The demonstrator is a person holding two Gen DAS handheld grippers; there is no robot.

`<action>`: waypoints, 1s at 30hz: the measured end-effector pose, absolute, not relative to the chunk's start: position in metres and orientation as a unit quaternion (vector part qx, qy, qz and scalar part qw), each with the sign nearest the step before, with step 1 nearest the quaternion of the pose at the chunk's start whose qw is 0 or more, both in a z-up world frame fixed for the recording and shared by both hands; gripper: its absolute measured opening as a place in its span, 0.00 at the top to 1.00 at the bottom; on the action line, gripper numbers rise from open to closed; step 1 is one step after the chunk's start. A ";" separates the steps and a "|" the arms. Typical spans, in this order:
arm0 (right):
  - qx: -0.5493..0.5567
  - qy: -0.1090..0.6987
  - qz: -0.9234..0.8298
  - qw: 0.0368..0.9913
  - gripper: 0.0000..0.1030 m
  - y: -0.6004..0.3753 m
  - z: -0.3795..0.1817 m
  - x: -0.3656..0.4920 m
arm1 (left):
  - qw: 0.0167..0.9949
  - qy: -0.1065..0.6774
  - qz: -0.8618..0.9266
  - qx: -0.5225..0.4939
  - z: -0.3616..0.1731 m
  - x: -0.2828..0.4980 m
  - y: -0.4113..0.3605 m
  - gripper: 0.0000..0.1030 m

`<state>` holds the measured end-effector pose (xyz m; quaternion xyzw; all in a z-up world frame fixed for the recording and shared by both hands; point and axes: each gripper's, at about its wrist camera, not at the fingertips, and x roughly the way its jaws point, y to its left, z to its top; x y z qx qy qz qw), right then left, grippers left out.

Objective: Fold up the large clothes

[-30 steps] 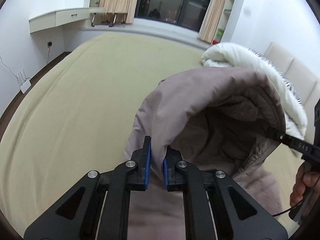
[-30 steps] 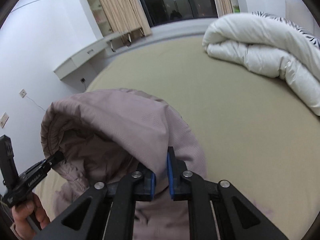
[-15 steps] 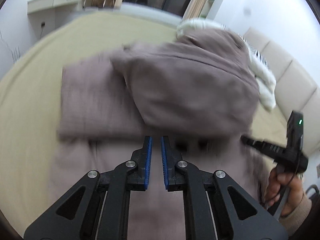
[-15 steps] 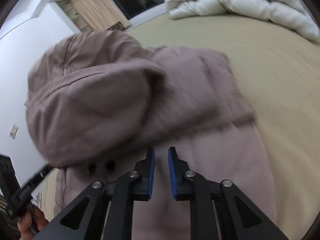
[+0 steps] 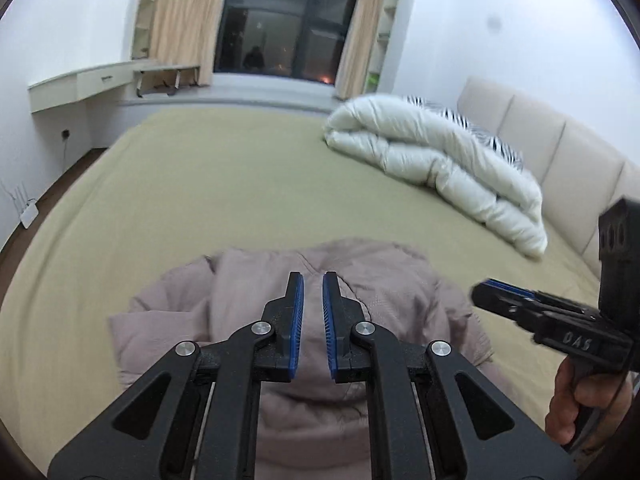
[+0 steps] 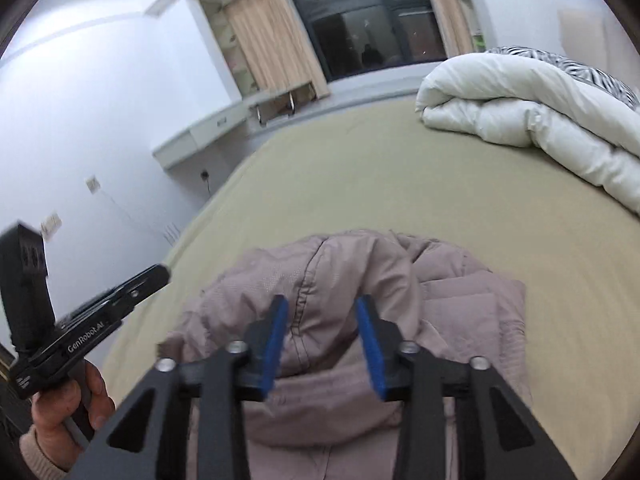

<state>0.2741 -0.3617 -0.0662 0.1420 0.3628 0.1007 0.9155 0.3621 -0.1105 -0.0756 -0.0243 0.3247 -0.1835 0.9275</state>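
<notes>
Jacket (image 5: 360, 280), mauve, soft matte fabric with a stitched seam running down the hood, lies bunched on the olive-tan bed sheet (image 5: 224, 184) directly below both grippers, hood folded over the body. Left gripper (image 5: 313, 288) hovers above it, black angular frame, ribbed blue pads (image 5: 297, 312) set a narrow gap apart, holding nothing. Right gripper (image 6: 322, 312) also above the hood, blue pads spread wide, nothing between them. Lettering: "DAS" is legible on the side of the right gripper as seen from the left wrist camera; "GenRobot.AI" on the side of the left gripper as seen from the right wrist camera. Each handle is gripped by a bare hand (image 6: 68, 412). Surroundings: rolled white duvet (image 5: 440, 160), puffy and quilted, well apart from the jacket near the padded beige headboard (image 5: 560, 148); dark window (image 5: 280, 28) with tan curtains; wall-mounted white desk (image 5: 80, 84).
</notes>
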 end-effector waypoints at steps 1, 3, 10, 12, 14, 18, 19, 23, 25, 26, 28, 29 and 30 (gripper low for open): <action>0.133 0.382 0.096 0.910 0.66 -0.358 -0.076 0.282 | 0.920 0.350 -0.176 -0.008 -0.092 0.369 -0.120 0.91; 0.105 0.433 0.075 0.892 0.66 -0.348 -0.115 0.303 | 0.901 0.403 -0.163 0.006 -0.134 0.400 -0.130 0.91; 0.097 0.468 0.085 0.874 0.85 -0.351 -0.178 0.287 | 0.876 0.451 -0.171 -0.017 -0.195 0.401 -0.116 0.91; 0.108 0.450 0.078 0.883 0.85 -0.360 -0.152 0.283 | 0.888 0.429 -0.164 -0.034 -0.179 0.396 -0.101 0.91; 0.113 0.410 0.080 0.901 0.82 -0.364 -0.127 0.283 | 0.908 0.387 -0.155 -0.038 -0.150 0.384 -0.091 0.91; 0.133 0.371 0.090 0.915 0.82 -0.367 -0.091 0.312 | 0.929 0.338 -0.146 -0.031 -0.112 0.375 -0.088 0.91; 0.126 0.371 0.091 0.916 0.82 -0.362 -0.090 0.323 | 0.932 0.333 -0.144 -0.013 -0.111 0.378 -0.094 0.91; 0.110 0.407 0.101 0.901 0.82 -0.335 -0.124 0.346 | 0.905 0.403 -0.132 -0.007 -0.148 0.410 -0.100 0.91; 0.085 0.452 0.100 0.882 0.83 -0.320 -0.162 0.356 | 0.888 0.437 -0.137 -0.032 -0.170 0.427 -0.102 0.92; 0.080 0.455 0.101 0.881 0.83 -0.316 -0.179 0.356 | 0.889 0.436 -0.137 -0.039 -0.172 0.429 -0.099 0.92; 0.052 0.445 0.100 0.889 0.83 -0.311 -0.185 0.352 | 0.889 0.437 -0.135 -0.028 -0.172 0.427 -0.101 0.92; 0.050 0.450 0.101 0.886 0.83 -0.311 -0.183 0.354 | 0.889 0.438 -0.135 -0.024 -0.173 0.430 -0.103 0.92; 0.053 0.459 0.104 0.881 0.83 -0.313 -0.180 0.356 | 0.888 0.439 -0.137 -0.030 -0.169 0.428 -0.101 0.91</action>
